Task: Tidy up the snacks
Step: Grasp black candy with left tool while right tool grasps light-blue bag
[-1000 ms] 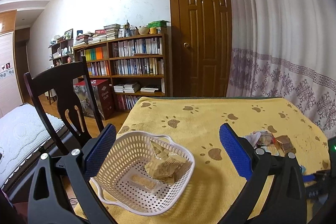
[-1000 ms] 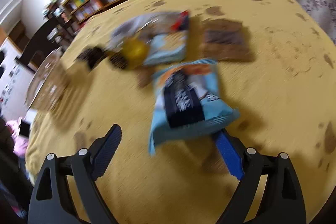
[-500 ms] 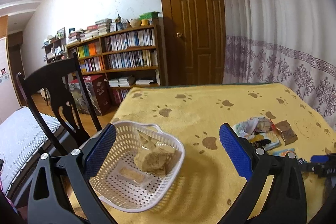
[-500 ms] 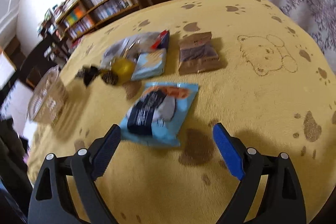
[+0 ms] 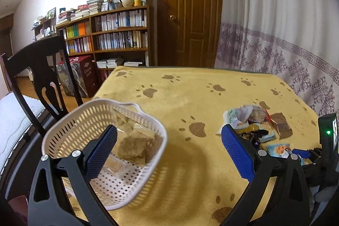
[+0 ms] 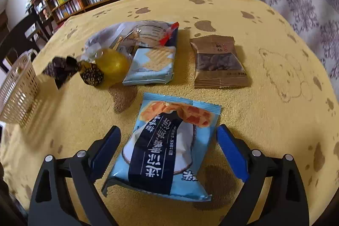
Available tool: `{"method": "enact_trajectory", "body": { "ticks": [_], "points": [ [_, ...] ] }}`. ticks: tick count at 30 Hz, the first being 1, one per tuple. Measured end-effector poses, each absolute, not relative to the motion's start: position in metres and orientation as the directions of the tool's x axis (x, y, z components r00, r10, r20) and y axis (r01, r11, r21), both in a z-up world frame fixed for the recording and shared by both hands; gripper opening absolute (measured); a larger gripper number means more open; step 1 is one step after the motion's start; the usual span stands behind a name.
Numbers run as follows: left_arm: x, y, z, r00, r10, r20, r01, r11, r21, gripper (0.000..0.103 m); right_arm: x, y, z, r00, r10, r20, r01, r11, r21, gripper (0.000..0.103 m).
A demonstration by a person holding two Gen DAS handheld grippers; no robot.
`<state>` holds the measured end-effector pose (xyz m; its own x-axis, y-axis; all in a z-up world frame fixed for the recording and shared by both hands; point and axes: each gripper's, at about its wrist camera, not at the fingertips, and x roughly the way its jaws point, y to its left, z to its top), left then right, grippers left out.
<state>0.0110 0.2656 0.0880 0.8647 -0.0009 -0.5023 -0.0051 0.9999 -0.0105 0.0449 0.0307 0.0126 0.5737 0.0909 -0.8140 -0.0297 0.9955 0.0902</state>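
Squarely between right gripper pads: blue snack packet.

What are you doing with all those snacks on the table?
A person is sorting snacks into a white basket with a gripper in each hand. The right gripper has its jaws open on either side of a light blue snack packet lying on the yellow tablecloth, not gripping it yet. The left gripper is open near the basket, which holds a couple of snacks. More packets and sweets wait on the cloth.
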Motion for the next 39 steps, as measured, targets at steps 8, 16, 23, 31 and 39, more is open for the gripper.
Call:
{"method": "enact_trajectory", "body": {
  "ticks": [8,16,23,31,39],
  "points": [
    [0.021,0.235,0.063,0.832,-0.065,-0.551,0.085,0.996,0.012,0.1,0.03,0.025,0.014,0.606,0.045,-0.794,-0.067,0.998,0.006,0.07],
    [0.045,0.202,0.034,0.767,-0.137,-0.627,0.189,0.982,0.017,0.1,0.021,-0.005,0.013,0.62,0.05,-0.783,-0.036,0.999,0.035,0.069],
    [0.063,0.171,0.022,0.745,-0.13,-0.655,0.232,0.97,0.072,0.092,0.017,-0.008,0.01,0.639,0.073,-0.766,-0.057,0.997,0.048,0.07],
    [0.088,0.139,0.009,0.711,-0.132,-0.69,0.284,0.952,0.112,0.075,0.016,-0.014,0.01,0.645,0.112,-0.756,-0.068,0.994,0.089,0.071],
    [0.106,0.141,-0.002,0.663,-0.166,-0.73,0.289,0.956,0.045,0.035,0.016,-0.016,0.01,0.647,0.131,-0.751,-0.071,0.991,0.112,0.071]
  ]
}}
